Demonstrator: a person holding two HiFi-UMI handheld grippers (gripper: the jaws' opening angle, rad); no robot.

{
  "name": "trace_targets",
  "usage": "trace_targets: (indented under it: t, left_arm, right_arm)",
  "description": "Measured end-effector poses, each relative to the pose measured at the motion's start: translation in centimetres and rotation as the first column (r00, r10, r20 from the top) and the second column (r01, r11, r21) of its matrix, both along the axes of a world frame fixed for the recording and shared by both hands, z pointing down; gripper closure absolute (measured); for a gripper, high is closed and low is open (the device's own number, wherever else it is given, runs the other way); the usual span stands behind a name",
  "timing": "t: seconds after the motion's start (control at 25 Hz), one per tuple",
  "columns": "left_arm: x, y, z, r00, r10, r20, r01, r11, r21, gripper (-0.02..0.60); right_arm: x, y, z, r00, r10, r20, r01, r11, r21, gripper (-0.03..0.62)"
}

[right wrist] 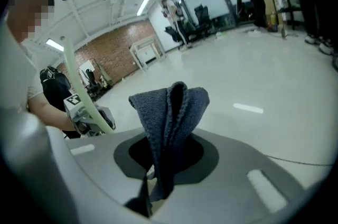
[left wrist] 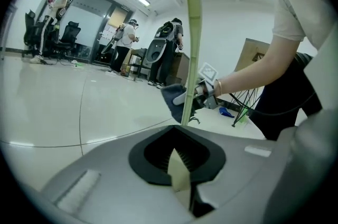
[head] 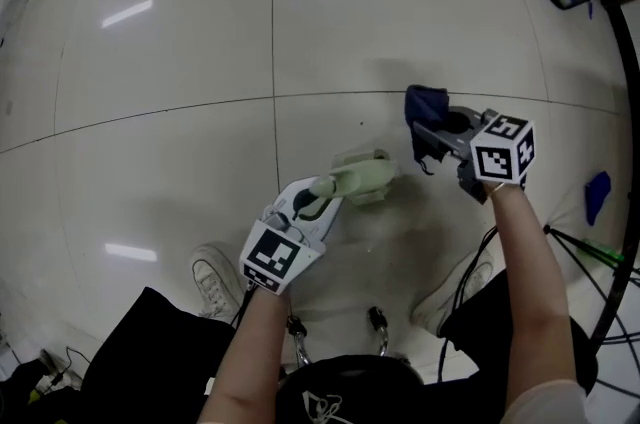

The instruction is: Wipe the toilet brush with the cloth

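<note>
On the left, my left gripper [head: 308,204] is clamped on the toilet brush [head: 362,178]. In the left gripper view the jaws are pressed against a flat, pale green plastic handle [left wrist: 192,48]. It rises smooth and narrow from between them and widens slightly toward its top end. The gripper body is matte grey, with a black collar around the jaw opening. Its cube [head: 272,256] carries black-and-white square markers, a pattern rather than words.

Below it stands a white lace-up sneaker [head: 214,280] on the glossy white floor tiles [head: 160,42], which have thin dark seams.

In the middle, the brush slants from my left gripper toward the right, its green end over a paler blocky shape that I cannot identify.

To the right, my right gripper [head: 447,134] is clamped on the cloth [head: 426,105]. The right gripper view shows dark blue fabric [right wrist: 170,122] with a coarse, nubbly weave, bunched into upright folds and pinched between the jaws. The cloth sits just beside the brush; I cannot tell if they touch. This gripper's cube [head: 503,150] bears the same kind of square markers.

Further right, a small blue object [head: 597,195] lies on the floor, near thin black legs [head: 590,257] of some stand.
</note>
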State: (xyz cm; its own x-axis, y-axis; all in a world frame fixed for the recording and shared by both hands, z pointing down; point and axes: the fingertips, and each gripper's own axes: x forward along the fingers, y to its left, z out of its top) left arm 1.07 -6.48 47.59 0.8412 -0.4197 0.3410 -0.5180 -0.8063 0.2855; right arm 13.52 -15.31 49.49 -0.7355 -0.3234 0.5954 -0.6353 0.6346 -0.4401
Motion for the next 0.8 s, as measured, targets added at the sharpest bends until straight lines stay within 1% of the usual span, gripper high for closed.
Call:
trace_targets:
  t: [0.04, 0.08, 0.12, 0.2, 0.28, 0.36, 0.4, 0.48, 0.56, 0.6, 0.64, 0.68, 0.72, 0.8]
  left_arm:
    - [-0.5, -0.1, -0.4, 1.000, -0.016, -0.001, 0.016, 1.000, 0.010, 0.575]
    - [-1.1, -0.2, -0.8, 0.999, -0.033, -0.004, 0.033, 0.999, 0.019, 0.575]
    - [-1.8, -0.1, -1.2, 0.999, -0.051, -0.010, 0.052, 0.998, 0.029, 0.575]
    - [-3.1, 0.1, -2.1, 0.996, -0.083, -0.019, 0.084, 0.995, 0.051, 0.575]
    - [-3.9, 0.9, -2.6, 0.995, -0.095, -0.013, 0.096, 0.993, 0.072, 0.575]
    - [-4.1, 2.1, -3.0, 0.996, -0.086, -0.006, 0.087, 0.993, 0.080, 0.575]
    - [-4.0, 2.8, -3.1, 0.997, -0.078, -0.010, 0.078, 0.994, 0.080, 0.575]
    - [-4.0, 3.6, -3.6, 0.997, -0.069, -0.029, 0.071, 0.994, 0.079, 0.575]
    - [-4.3, 4.0, -4.2, 0.996, -0.078, -0.039, 0.081, 0.993, 0.087, 0.575]
    - [-4.6, 4.1, -4.5, 0.996, -0.087, -0.037, 0.090, 0.992, 0.091, 0.575]
    - [-4.9, 4.1, -4.7, 0.995, -0.098, -0.034, 0.100, 0.990, 0.096, 0.575]
    - [-5.2, 4.1, -5.0, 0.994, -0.105, -0.039, 0.108, 0.989, 0.102, 0.575]
    - [-5.5, 4.1, -5.1, 0.993, -0.110, -0.050, 0.115, 0.987, 0.108, 0.575]
    - [-6.5, 3.9, -5.2, 0.989, -0.129, -0.065, 0.136, 0.985, 0.109, 0.575]
  right_arm:
    - [0.1, 0.2, -2.3, 0.999, 0.030, 0.037, -0.033, 0.996, 0.079, 0.531]
    - [0.2, 0.6, -4.4, 0.996, 0.058, 0.065, -0.068, 0.985, 0.158, 0.531]
    - [0.3, 1.2, -6.4, 0.993, 0.087, 0.080, -0.104, 0.966, 0.236, 0.531]
    - [0.4, 2.3, -9.9, 0.986, 0.142, 0.085, -0.164, 0.911, 0.379, 0.531]
    - [-0.1, 3.7, -12.8, 0.979, 0.181, 0.096, -0.205, 0.849, 0.487, 0.531]
    - [-1.0, 5.8, -15.0, 0.972, 0.203, 0.115, -0.232, 0.798, 0.556, 0.531]
    - [-1.6, 7.1, -15.6, 0.971, 0.208, 0.115, -0.236, 0.779, 0.581, 0.531]
    - [-3.2, 9.7, -15.8, 0.973, 0.213, 0.085, -0.218, 0.745, 0.631, 0.531]
    - [-5.1, 11.6, -15.2, 0.975, 0.217, 0.052, -0.194, 0.709, 0.678, 0.533]
    - [-6.2, 12.5, -14.5, 0.976, 0.214, 0.039, -0.183, 0.707, 0.683, 0.533]
    - [-7.4, 13.3, -13.3, 0.978, 0.208, 0.021, -0.168, 0.723, 0.670, 0.533]
    - [-8.7, 14.1, -11.8, 0.980, 0.200, -0.001, -0.153, 0.753, 0.641, 0.533]
    - [-10.2, 14.8, -10.3, 0.981, 0.193, -0.020, -0.143, 0.789, 0.598, 0.533]
    - [-13.6, 15.6, -7.6, 0.981, 0.195, -0.022, -0.160, 0.860, 0.485, 0.533]
